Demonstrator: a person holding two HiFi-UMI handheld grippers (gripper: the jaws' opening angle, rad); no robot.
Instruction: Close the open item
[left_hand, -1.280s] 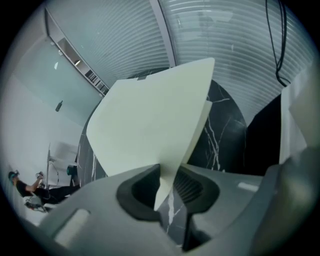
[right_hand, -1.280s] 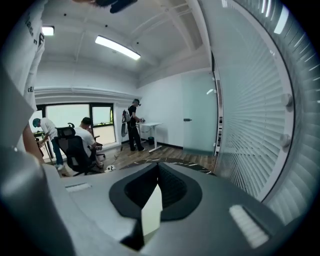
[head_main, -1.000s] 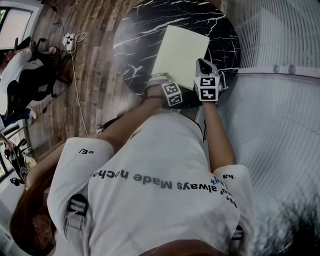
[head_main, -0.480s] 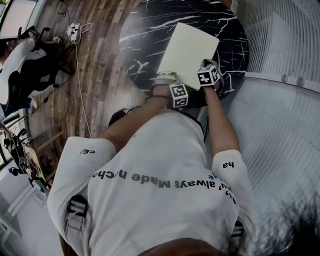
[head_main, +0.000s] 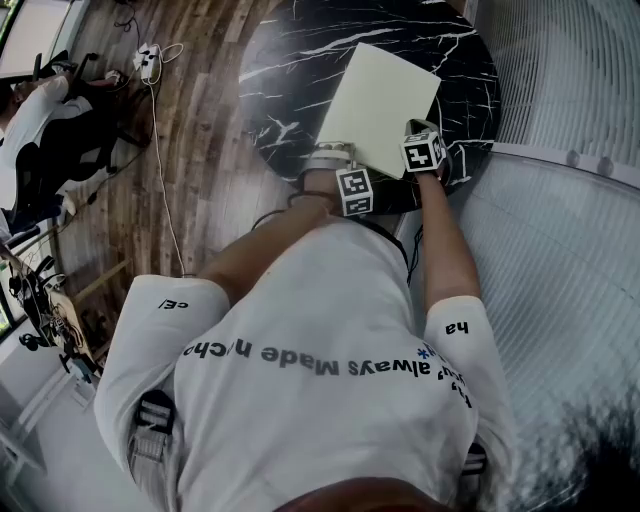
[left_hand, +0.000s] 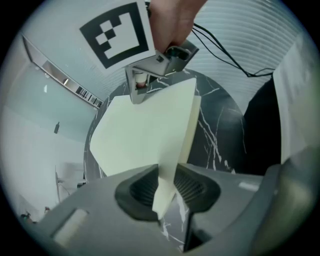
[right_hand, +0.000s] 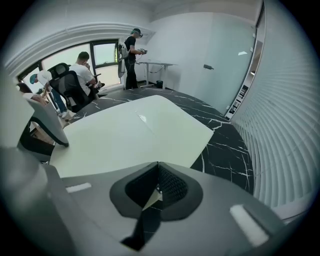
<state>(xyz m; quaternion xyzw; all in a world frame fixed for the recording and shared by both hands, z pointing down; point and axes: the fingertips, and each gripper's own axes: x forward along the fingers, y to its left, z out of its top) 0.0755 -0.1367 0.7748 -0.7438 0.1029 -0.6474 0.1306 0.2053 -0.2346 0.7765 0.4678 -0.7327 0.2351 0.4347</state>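
Note:
A pale cream folder (head_main: 380, 95) lies on the round black marble table (head_main: 280, 60). My left gripper (head_main: 335, 158) is at its near left corner. In the left gripper view the folder's cover (left_hand: 145, 135) runs edge-on between the pads of that gripper (left_hand: 167, 187), with a gap on each side as the jaws are opening. My right gripper (head_main: 416, 130) is at the near right corner. In the right gripper view its jaws (right_hand: 157, 187) are pinched on a small corner of the folder (right_hand: 135, 132). Each gripper shows in the other's view: the right gripper (left_hand: 140, 92) and the left gripper (right_hand: 42, 130).
The person's white T-shirt fills the lower head view. A white ribbed wall (head_main: 560, 80) curves along the table's right side. A power strip (head_main: 150, 62) and its cable lie on the wooden floor at left, near people seated in office chairs (head_main: 50, 130). Another person stands at a far desk (right_hand: 131, 55).
The right gripper has moved forward and down onto the folder's near right corner. The left gripper stays at the near left corner. The head camera has shifted a little.

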